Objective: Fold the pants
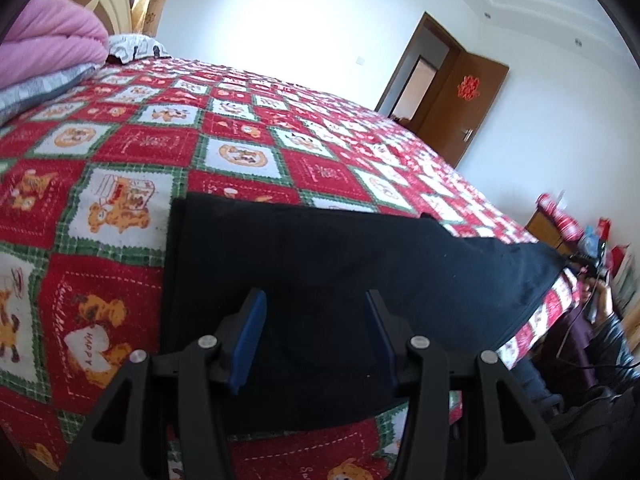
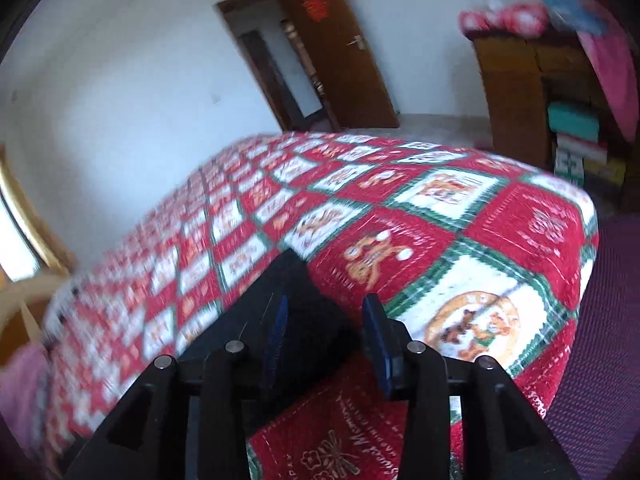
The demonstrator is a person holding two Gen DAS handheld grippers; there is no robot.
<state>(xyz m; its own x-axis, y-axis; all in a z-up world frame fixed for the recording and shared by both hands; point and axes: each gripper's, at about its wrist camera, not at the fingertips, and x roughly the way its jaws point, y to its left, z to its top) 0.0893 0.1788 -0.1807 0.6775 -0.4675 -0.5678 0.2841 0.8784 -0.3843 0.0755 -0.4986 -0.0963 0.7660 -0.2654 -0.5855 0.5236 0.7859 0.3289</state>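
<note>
the black pants (image 1: pixel 320 264) lay flat on the bed (image 1: pixel 120 152), in the lower middle of the left view. the left tool (image 1: pixel 316 312) hung over them, jaws apart, gripping nothing. the right tool (image 2: pixel 325 312) stood open above the pants' edge.

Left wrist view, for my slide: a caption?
Open left tool over black pants on a red patterned bedspread.

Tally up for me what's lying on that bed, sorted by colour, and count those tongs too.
Black pants: 1
Pink quilt: 1
Grey folded bedding: 1
Red patterned bedspread: 1
Tongs: 2, left tongs, right tongs
Total: 6
</note>
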